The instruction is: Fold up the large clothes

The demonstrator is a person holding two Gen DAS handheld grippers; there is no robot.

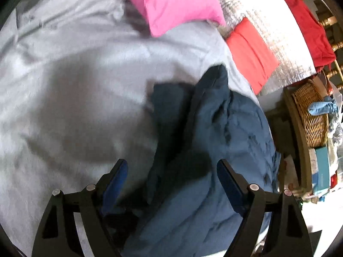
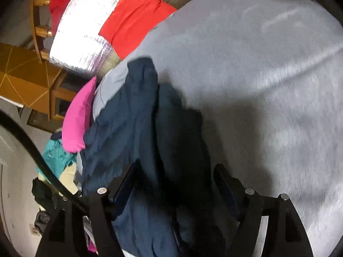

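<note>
A dark navy garment [image 1: 216,128] lies crumpled on a large light grey garment [image 1: 75,75] that is spread over the surface. My left gripper [image 1: 172,165] hovers over the navy cloth with its jaws wide apart, and the blue pads [image 1: 116,178] do not press on it. In the right wrist view the same navy garment [image 2: 137,115] runs up between the fingers of my right gripper [image 2: 176,171]. Its jaws also stand apart, with the cloth loose between them. The grey garment [image 2: 257,75] fills the right side of that view.
A pink cloth [image 1: 171,2] and a red cloth [image 1: 250,53] lie at the far side on a silver foil sheet [image 1: 278,42]. A wicker basket [image 1: 310,115] stands off the right edge. A wooden chair [image 2: 27,79] and teal clothing [image 2: 55,156] sit beyond the left edge.
</note>
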